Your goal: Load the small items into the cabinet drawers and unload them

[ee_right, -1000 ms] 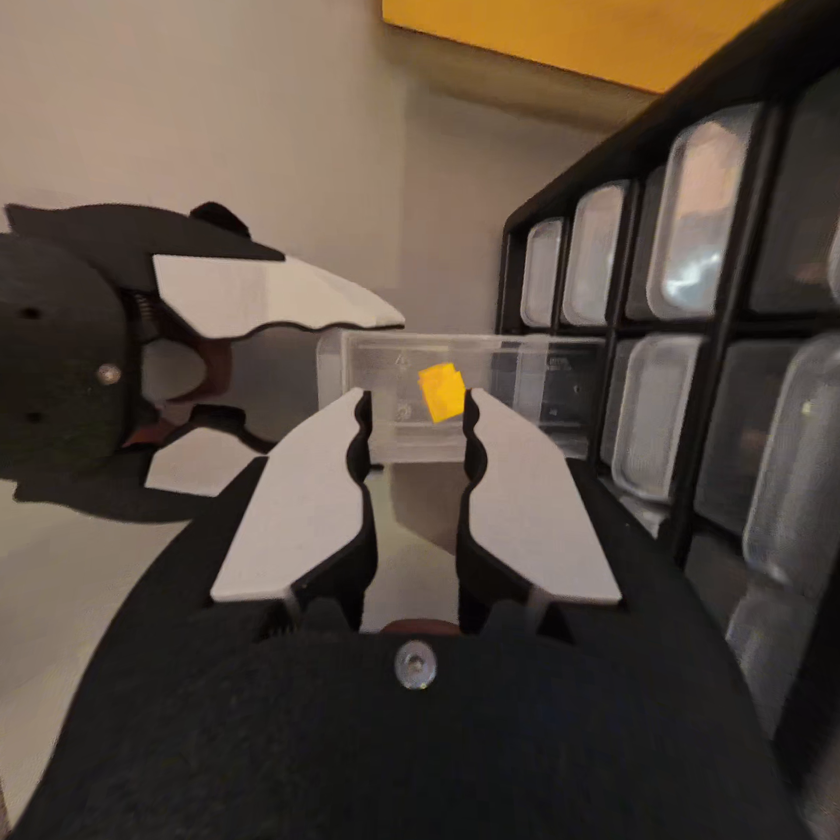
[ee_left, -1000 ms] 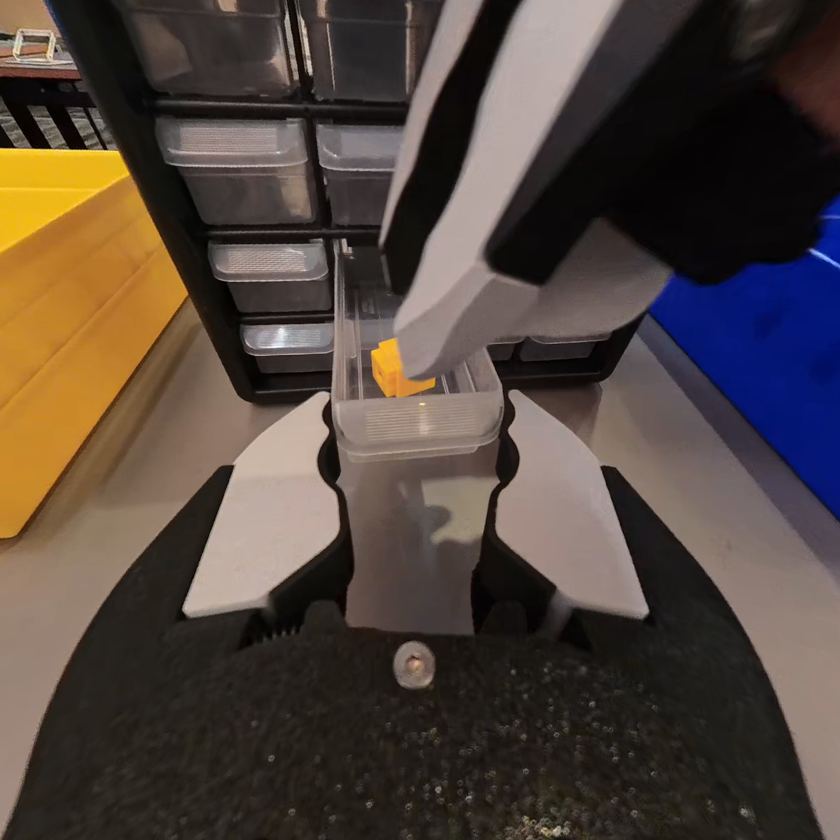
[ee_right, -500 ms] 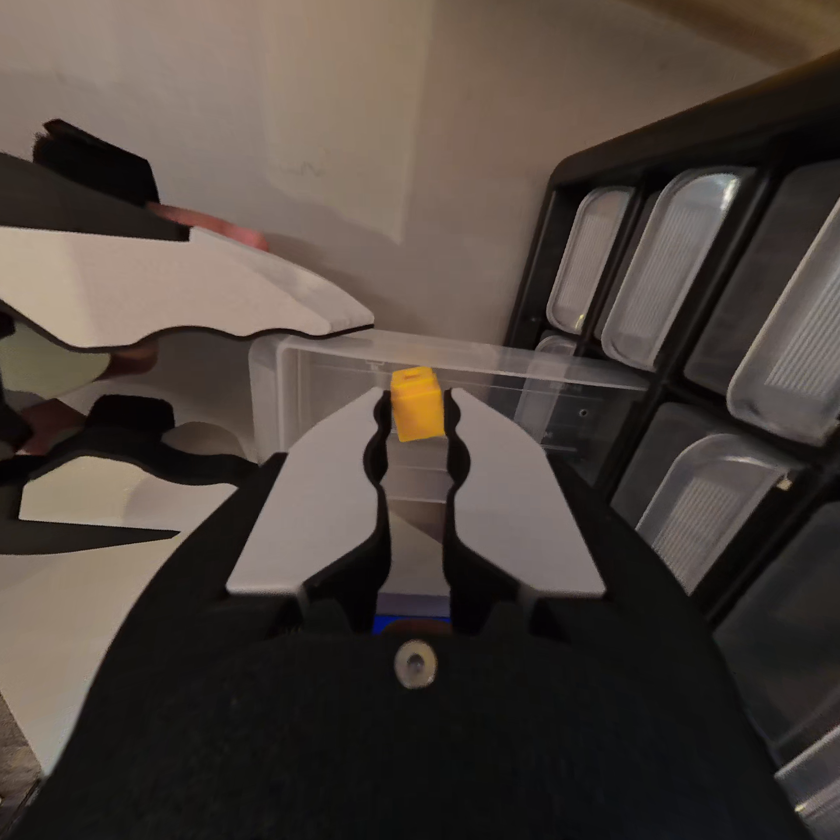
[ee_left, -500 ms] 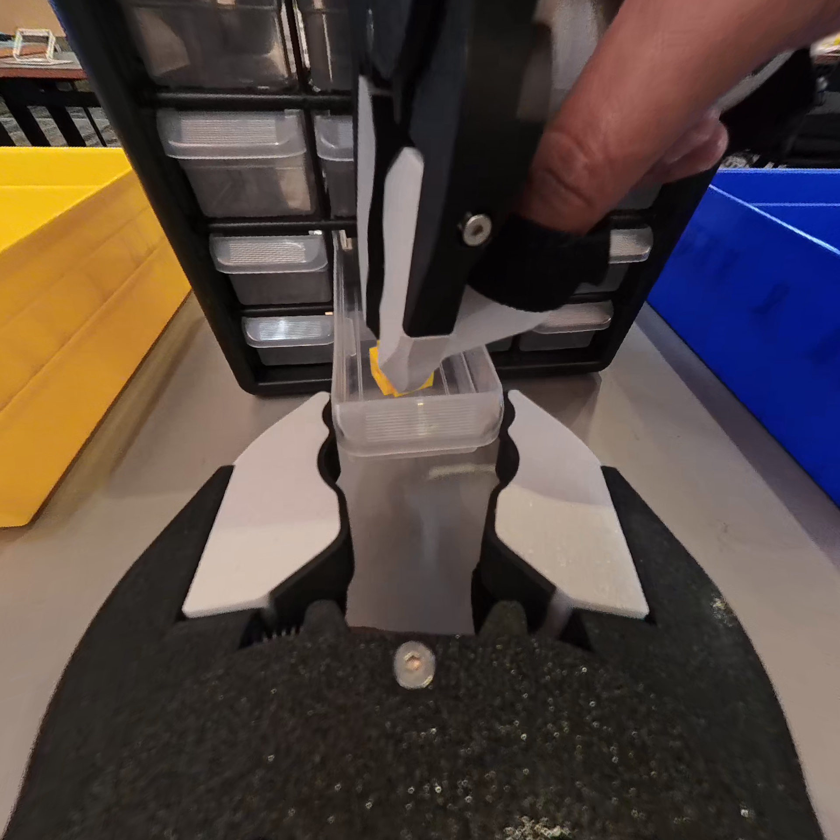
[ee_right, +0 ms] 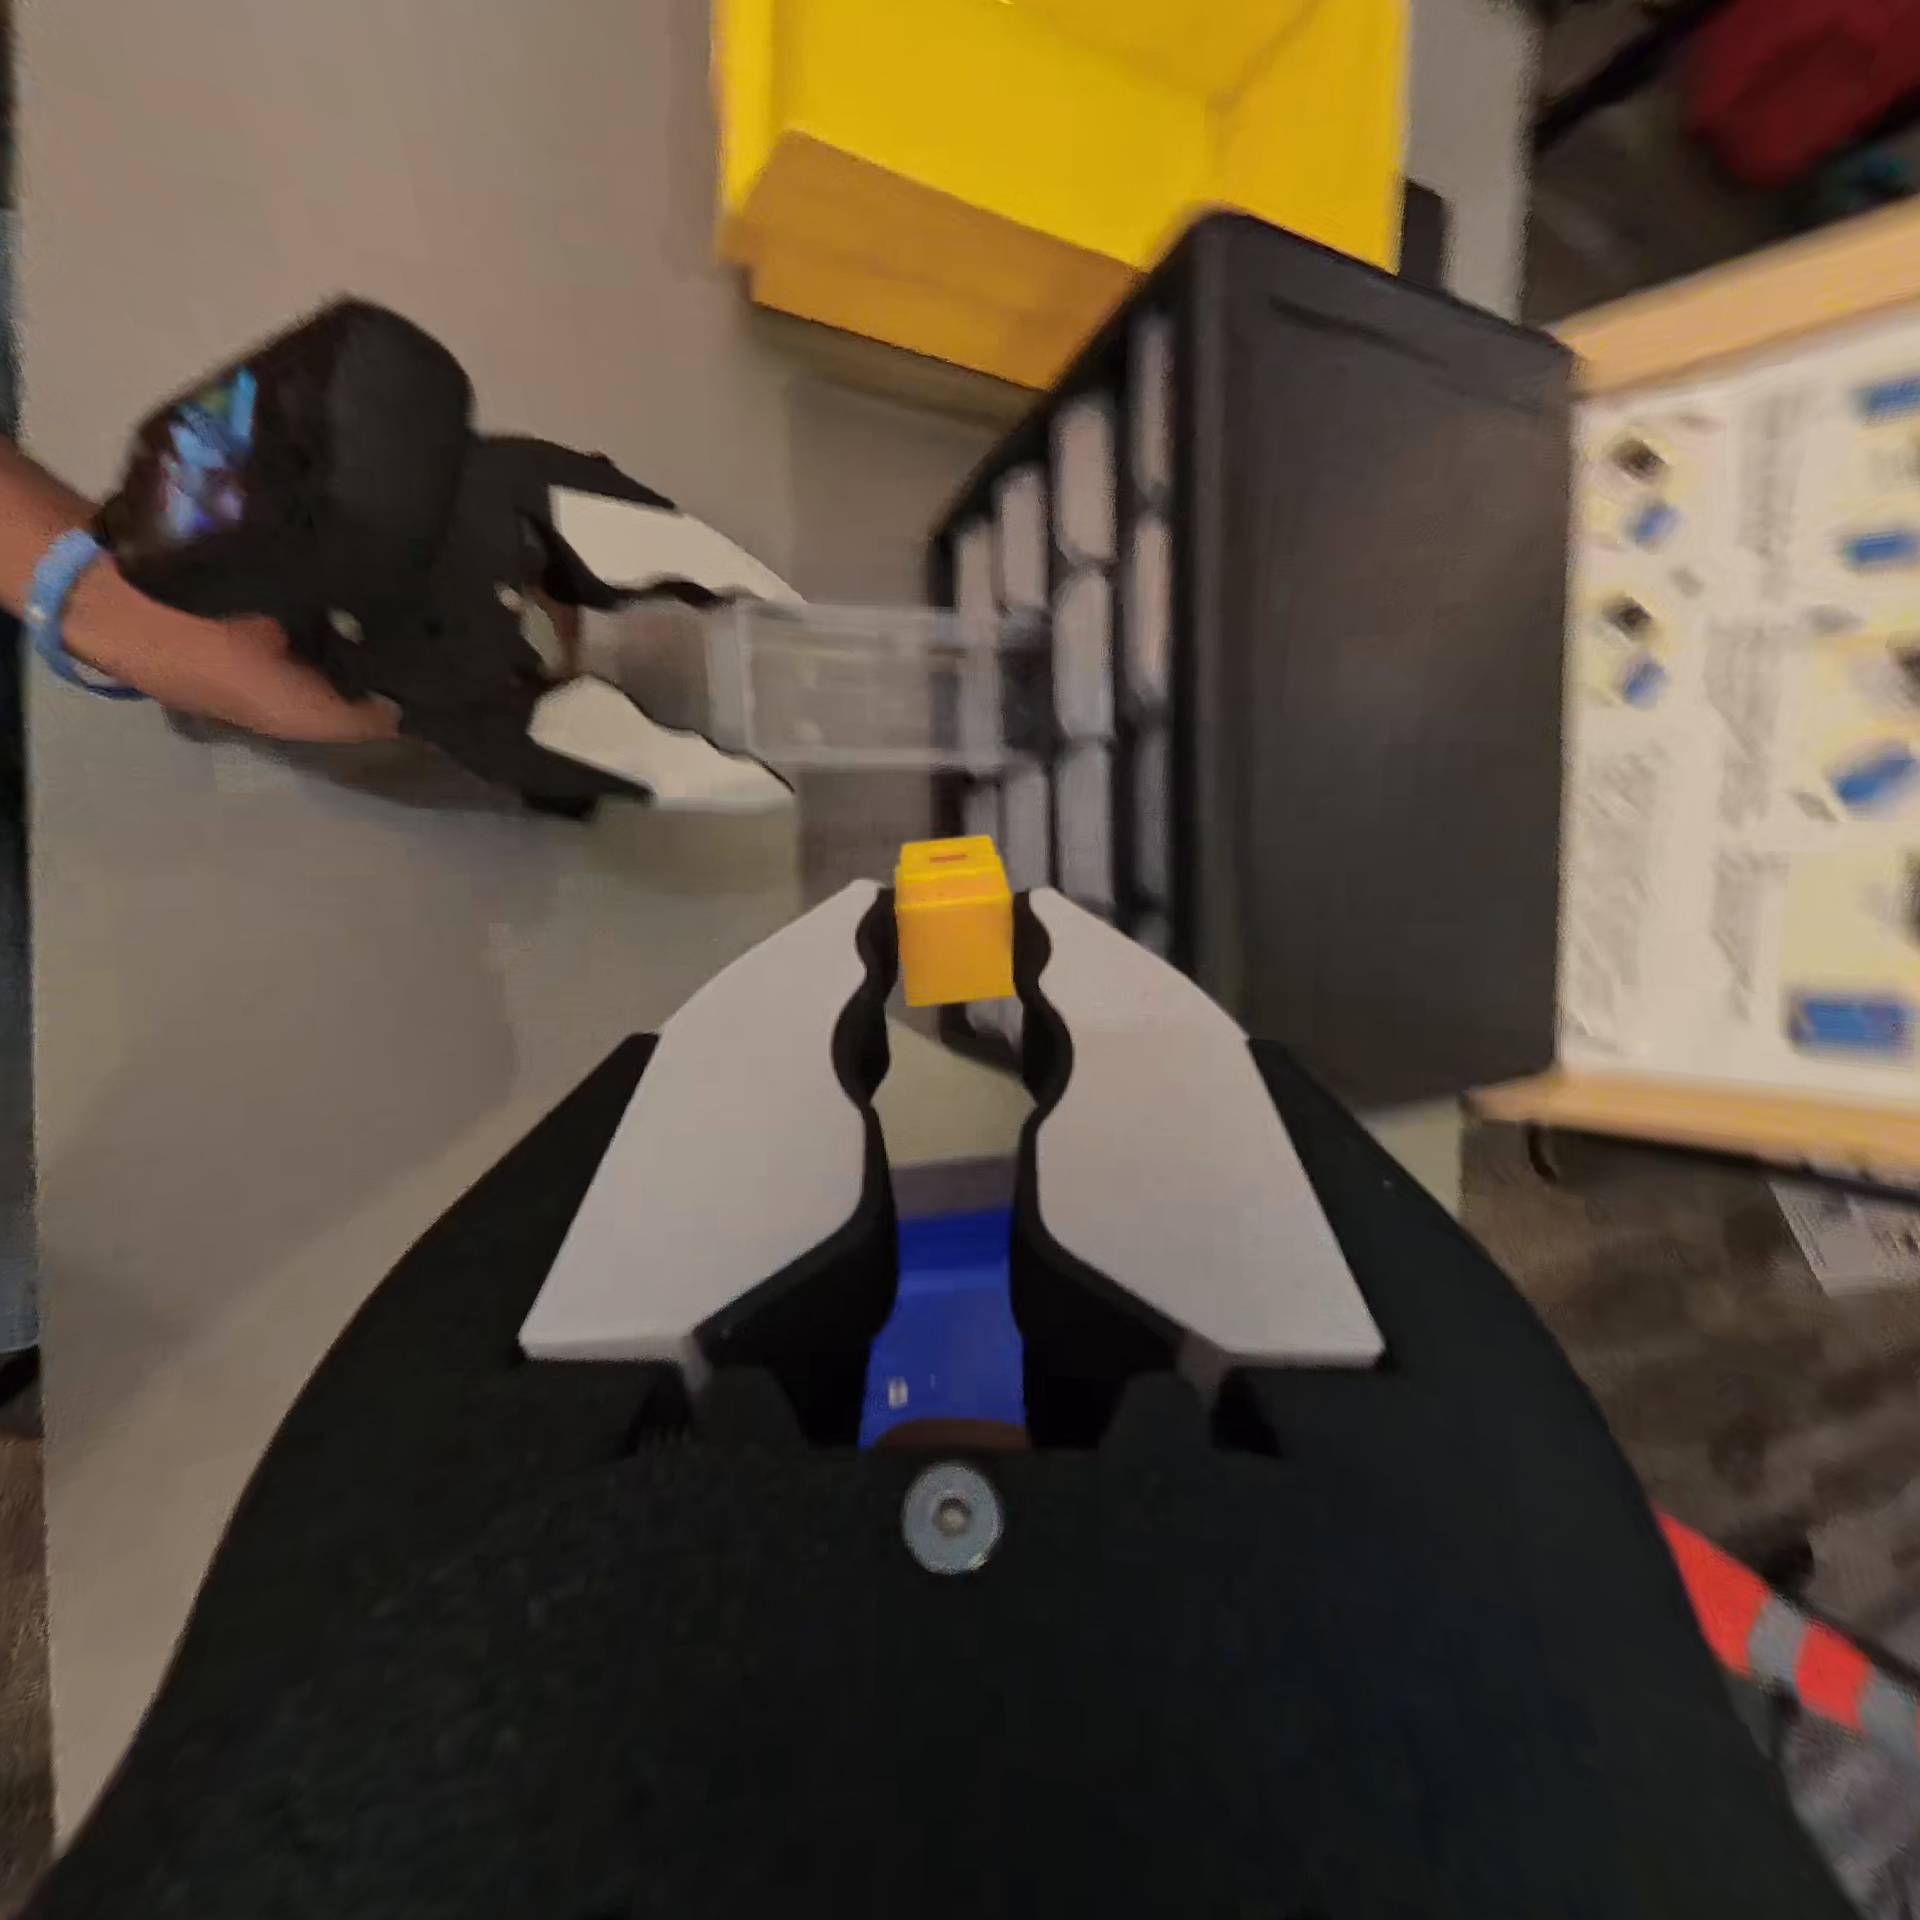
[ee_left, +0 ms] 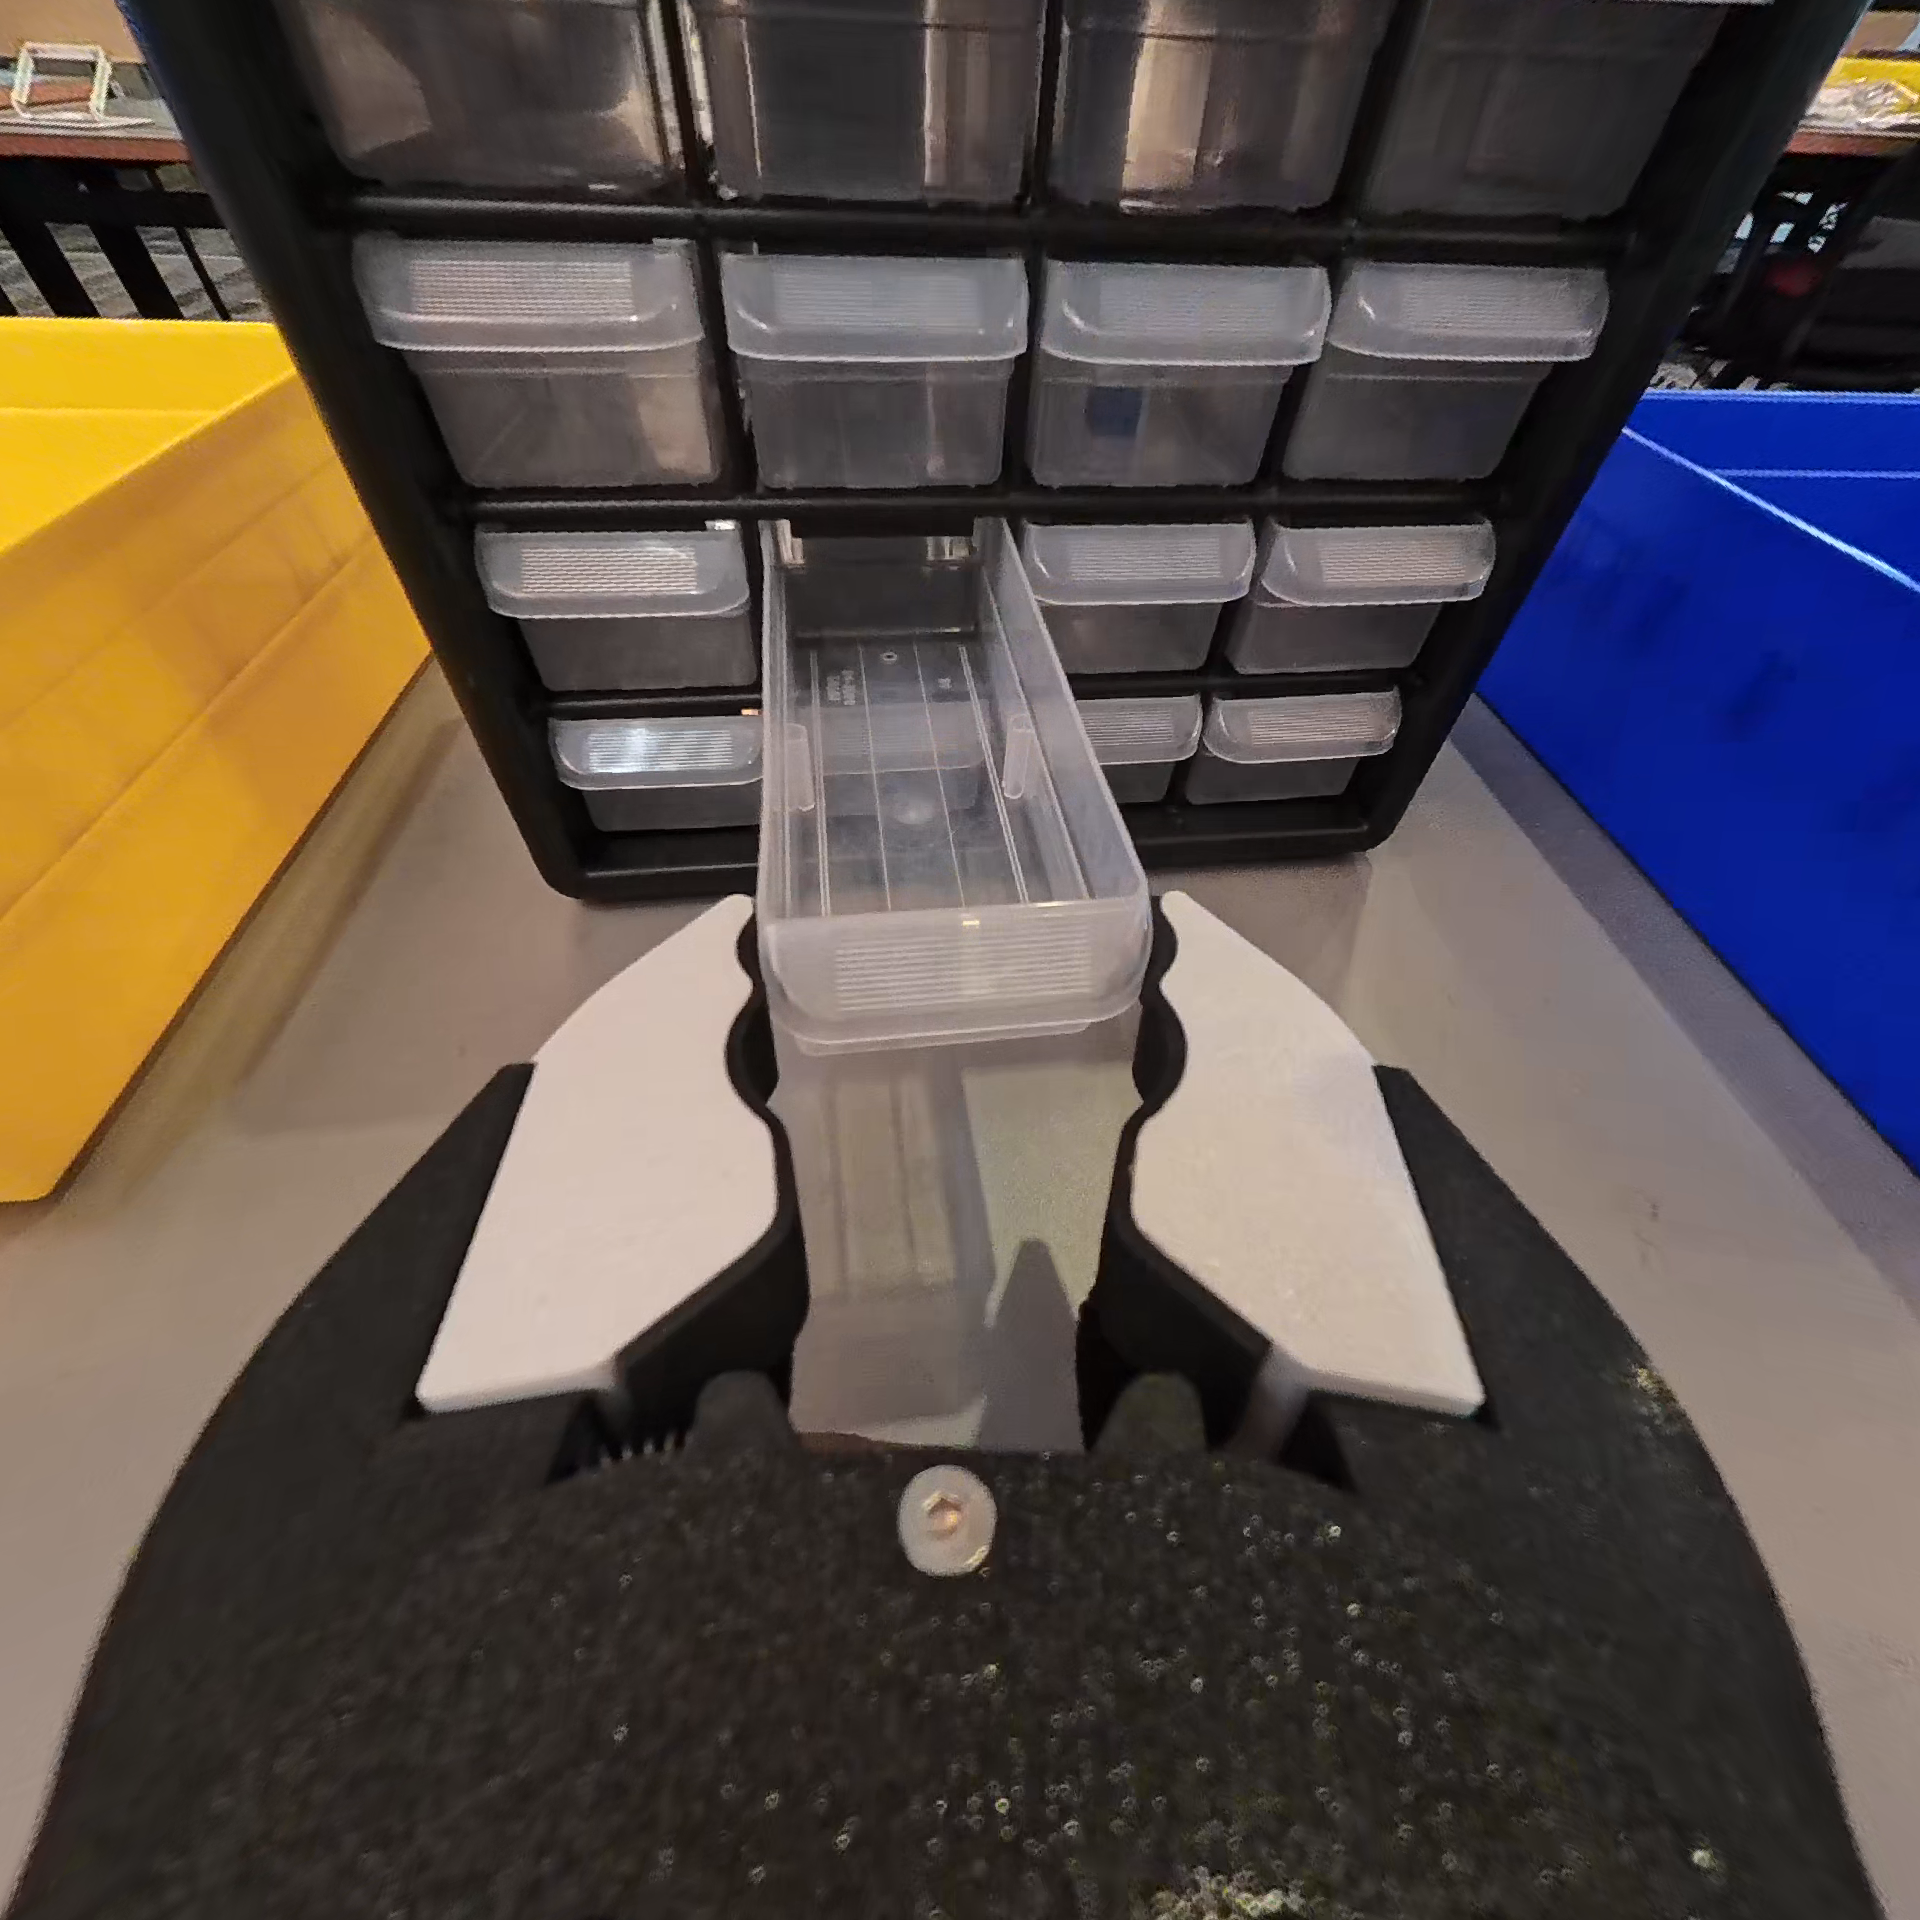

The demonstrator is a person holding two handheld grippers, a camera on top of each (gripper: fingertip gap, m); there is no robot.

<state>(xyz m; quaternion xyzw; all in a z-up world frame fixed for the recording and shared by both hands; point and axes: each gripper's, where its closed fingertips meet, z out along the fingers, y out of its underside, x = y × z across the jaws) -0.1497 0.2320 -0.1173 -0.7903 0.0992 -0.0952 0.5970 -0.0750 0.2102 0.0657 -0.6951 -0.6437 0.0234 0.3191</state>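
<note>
Closest in on the right wrist view, the right gripper has its fingers pinched narrow on a small yellow cube, gripping it by two opposite faces right at the tips. Below the fingers there's a strip of blue bin, so I'd say this is the unload half: cube out, heading for a drop.

Over at 10 o'clock the left gripper holds the clear drawer by its front lip — fingers clamped on both sides of it. The drawer looks empty and is pulled far out of the black cabinet, third row down, second column from the left.

To do it well: keep the squeeze steady, the cube sits near the tip ends — carry it low over the bin before letting go. The left should hold the drawer level so it doesn't tip out.

At 12 o'clock beyond the cabinet sits a yellow bin on the bench.
</note>
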